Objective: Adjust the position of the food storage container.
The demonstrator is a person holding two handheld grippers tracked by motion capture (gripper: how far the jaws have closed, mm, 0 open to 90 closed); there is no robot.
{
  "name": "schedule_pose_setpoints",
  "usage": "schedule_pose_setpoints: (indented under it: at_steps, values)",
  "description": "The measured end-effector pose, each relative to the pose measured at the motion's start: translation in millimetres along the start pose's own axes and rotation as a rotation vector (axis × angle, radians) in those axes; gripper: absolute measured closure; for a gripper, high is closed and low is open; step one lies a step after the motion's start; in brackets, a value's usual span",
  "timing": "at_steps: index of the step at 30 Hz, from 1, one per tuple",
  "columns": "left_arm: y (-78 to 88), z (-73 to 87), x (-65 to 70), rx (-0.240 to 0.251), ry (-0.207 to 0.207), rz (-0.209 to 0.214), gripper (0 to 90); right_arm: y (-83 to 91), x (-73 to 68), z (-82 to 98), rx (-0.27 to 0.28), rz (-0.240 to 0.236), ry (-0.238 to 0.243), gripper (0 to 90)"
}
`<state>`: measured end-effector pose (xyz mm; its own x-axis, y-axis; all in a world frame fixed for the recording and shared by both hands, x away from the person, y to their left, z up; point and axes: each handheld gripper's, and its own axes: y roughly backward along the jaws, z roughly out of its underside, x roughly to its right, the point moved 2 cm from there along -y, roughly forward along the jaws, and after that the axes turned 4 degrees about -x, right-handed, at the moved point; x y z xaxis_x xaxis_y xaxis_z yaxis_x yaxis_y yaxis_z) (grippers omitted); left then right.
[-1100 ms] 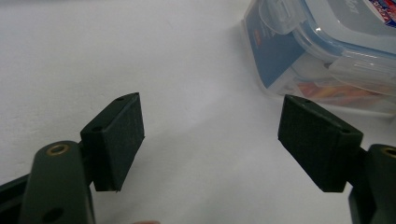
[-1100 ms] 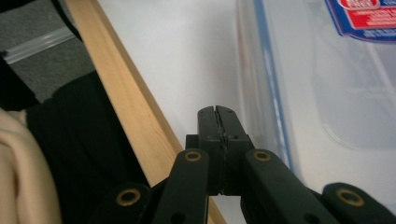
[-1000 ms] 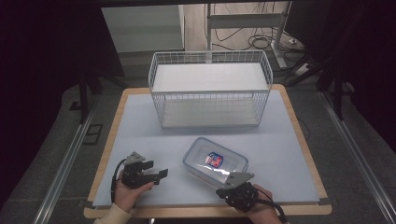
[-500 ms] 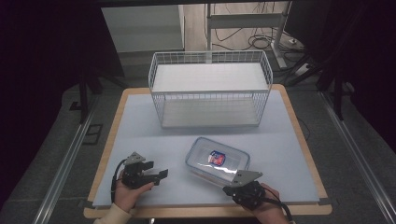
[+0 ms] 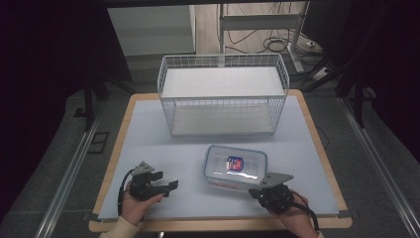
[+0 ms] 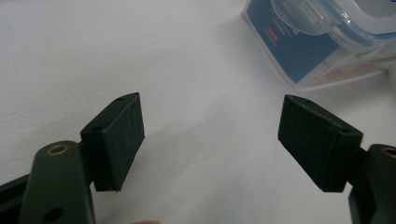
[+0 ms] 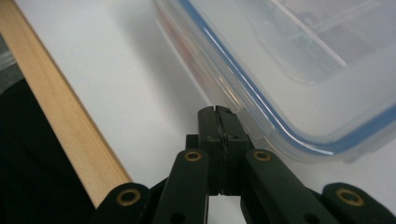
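Item in hand: one clear rectangular plastic food container with a blue-sealed snap lid [image 5: 236, 168], lid on, a small red-and-blue label showing on it; it lies flat on the pale blue table mat [image 5: 163, 144], nearer my edge of the table, at about five o'clock from the mat's middle. Beyond it, toward twelve o'clock and standing apart from it, is the white wire mesh basket [image 5: 223, 94], nothing inside that I can see. Progress, as I judge it: early. The container is not lifted and not in the basket; if the basket is its destination, the grasp, the carry and the placing are all left to do. My right gripper [image 5: 261, 192]: jaws fully closed, pads pressed together with nothing between them. In the right gripper view the closed tip [image 7: 218, 122] sits right at the container's near corner [image 7: 299, 107], just beside the lid's rim and a small grey tab there; whether it actually touches I cannot tell. The wooden table edge [image 7: 56, 116] runs at its nine o'clock. My left gripper [image 5: 166, 186]: jaws partly apart, holding nothing, low over bare mat; the container lies at its one o'clock in the left gripper view [image 6: 327, 42], clear of both pads [image 6: 119, 135].
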<state>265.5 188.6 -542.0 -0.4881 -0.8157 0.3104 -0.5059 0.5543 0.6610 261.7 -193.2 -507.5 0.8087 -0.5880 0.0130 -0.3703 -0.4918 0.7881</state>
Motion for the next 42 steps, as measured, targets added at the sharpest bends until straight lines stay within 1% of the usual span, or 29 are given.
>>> schedule_pose_setpoints:
  at_steps: [5, 6, 7, 11, 13, 15, 20, 27, 30, 31, 32, 36, 38, 39, 40, 42]
  values:
    - [-0.1, -0.1, 0.3, 0.0, -0.001, -0.001, 22.4, 0.8, 9.6, 1.1, 0.004, 0.016, -0.029, 89.9]
    - [-0.1, -0.1, 0.3, 0.0, -0.001, -0.001, 22.4, 0.8, 9.6, 1.1, 0.004, 0.016, -0.029, 89.9]
    - [-0.3, -0.2, 0.1, -0.001, -0.002, -0.001, 22.4, 0.6, 13.1, 1.6, 0.006, 0.019, -0.037, 89.9]
    - [-0.7, -0.3, -0.2, -0.003, -0.002, -0.001, 22.4, -0.1, 16.9, 2.6, 0.001, 0.034, -0.038, 89.9]
    - [-0.7, -0.3, -0.2, -0.003, -0.002, -0.001, 22.4, -0.5, 20.0, 3.0, -0.002, 0.043, -0.045, 89.9]
    - [-0.5, -0.2, 0.4, -0.002, -0.003, 0.001, 22.4, -0.6, 23.0, 3.4, 0.006, 0.041, -0.059, 89.9]
    - [-0.7, -0.3, -0.2, -0.003, -0.003, -0.001, 22.4, -0.2, 26.3, 4.4, 0.015, 0.055, -0.062, 89.9]
    - [-0.6, -0.2, 1.4, -0.002, -0.007, 0.003, 22.4, 0.4, 28.5, 5.9, 0.021, 0.061, -0.063, 89.9]
    - [0.0, -0.1, 0.9, 0.0, -0.003, 0.004, 22.3, 5.5, 27.6, 7.8, 0.04, 0.047, -0.071, 89.9]
    - [0.2, -0.2, 0.5, 0.001, -0.003, 0.004, 22.4, 11.6, 29.2, 10.8, 0.051, 0.055, -0.08, 89.8]
    - [0.3, -0.2, 0.4, 0.001, -0.003, 0.004, 22.4, 11.6, 29.2, 10.8, 0.051, 0.055, -0.08, 89.8]
    - [0.7, -0.5, 0.9, 0.002, -0.005, 0.003, 22.4, 25.0, 37.0, 18.6, 0.071, 0.073, -0.124, 89.8]
    - [1.2, -0.8, 1.1, 0.004, -0.004, 0.002, 22.4, 30.3, 44.5, 22.1, 0.083, 0.084, -0.152, 89.8]
    - [1.4, -0.9, 1.2, 0.006, -0.003, 0.001, 22.3, 34.8, 53.9, 25.9, 0.092, 0.094, -0.184, 89.8]
    - [1.6, -1.1, 1.2, 0.008, -0.002, 0.0, 22.3, 34.8, 53.9, 25.9, 0.092, 0.094, -0.184, 89.8]
    - [1.5, -1.6, 1.2, 0.01, -0.001, -0.001, 22.2, 38.2, 63.9, 29.5, 0.105, 0.095, -0.219, 89.8]
